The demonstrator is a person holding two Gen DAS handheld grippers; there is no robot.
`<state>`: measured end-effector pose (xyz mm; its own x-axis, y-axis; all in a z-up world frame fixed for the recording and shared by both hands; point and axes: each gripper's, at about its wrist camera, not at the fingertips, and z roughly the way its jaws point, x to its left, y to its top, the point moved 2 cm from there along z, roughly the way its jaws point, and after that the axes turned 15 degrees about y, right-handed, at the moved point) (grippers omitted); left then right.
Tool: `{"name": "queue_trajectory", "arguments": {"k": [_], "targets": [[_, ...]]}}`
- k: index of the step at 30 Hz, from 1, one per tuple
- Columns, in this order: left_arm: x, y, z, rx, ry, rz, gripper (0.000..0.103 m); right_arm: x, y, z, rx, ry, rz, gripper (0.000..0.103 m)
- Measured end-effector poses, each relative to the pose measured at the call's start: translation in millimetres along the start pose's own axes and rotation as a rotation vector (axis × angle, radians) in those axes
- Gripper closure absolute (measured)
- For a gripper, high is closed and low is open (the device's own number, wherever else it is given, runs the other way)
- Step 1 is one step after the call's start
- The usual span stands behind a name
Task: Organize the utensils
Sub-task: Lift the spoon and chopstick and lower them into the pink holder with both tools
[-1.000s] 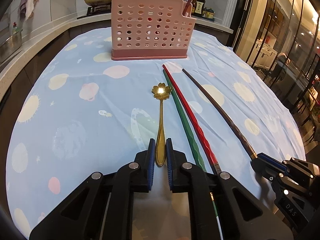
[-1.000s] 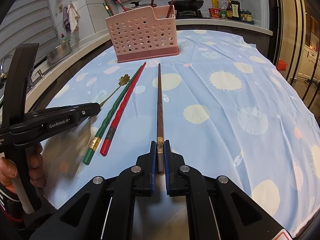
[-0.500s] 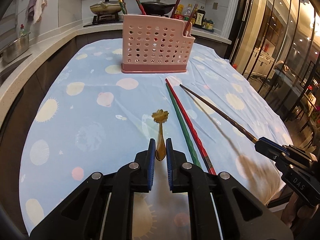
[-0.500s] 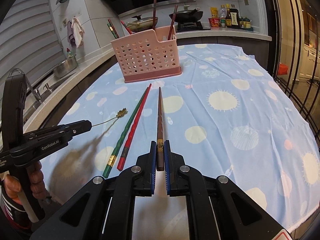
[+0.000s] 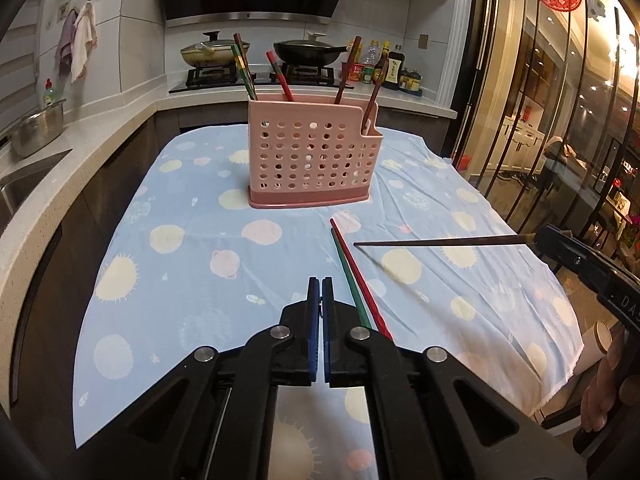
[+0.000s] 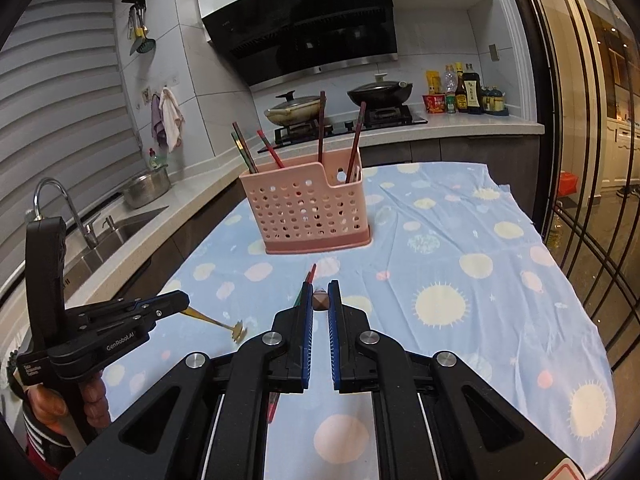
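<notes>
A pink perforated utensil basket [image 5: 312,164] [image 6: 304,216] stands at the far end of the table with several chopsticks upright in it. My left gripper [image 5: 321,290] [image 6: 182,302] is above the cloth, its jaws closing tight on the thin handle of a gold flower spoon [image 6: 224,323]; the spoon is hidden in the left wrist view. My right gripper [image 6: 320,300] [image 5: 538,238] is shut on the thick end of a brown chopstick [image 5: 440,242], held nearly level in the air. A green chopstick [image 5: 348,276] and a red chopstick [image 5: 360,276] lie side by side on the cloth.
A blue tablecloth [image 5: 200,260] with pale sun prints covers the table. A counter with a sink and tap [image 6: 52,204] and a steel pot [image 6: 146,190] runs along the left. The stove with pans [image 5: 308,52] and bottles is behind the basket; a glass door [image 5: 560,120] is on the right.
Both grippers have risen. The gold spoon and the brown chopstick have left the cloth with them. The left pads stand closer together than before.
</notes>
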<state>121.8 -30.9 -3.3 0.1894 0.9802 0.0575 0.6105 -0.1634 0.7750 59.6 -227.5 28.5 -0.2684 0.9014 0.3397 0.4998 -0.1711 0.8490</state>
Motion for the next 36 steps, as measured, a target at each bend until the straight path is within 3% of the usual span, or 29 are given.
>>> {"name": "queue_trajectory", "arguments": {"k": [13, 24, 36], "targets": [[2, 40, 3, -0.051, 0.004, -0.001, 0.102, -4, 54, 5, -0.086, 0.049, -0.029, 0.096], [3, 124, 4, -0.173, -0.008, -0.008, 0.102, -4, 135, 21, -0.189, 0.047, -0.116, 0.096], [4, 216, 21, -0.276, 0.003, -0.033, 0.102, -15, 231, 60, -0.307, 0.073, -0.093, 0.096]]}}
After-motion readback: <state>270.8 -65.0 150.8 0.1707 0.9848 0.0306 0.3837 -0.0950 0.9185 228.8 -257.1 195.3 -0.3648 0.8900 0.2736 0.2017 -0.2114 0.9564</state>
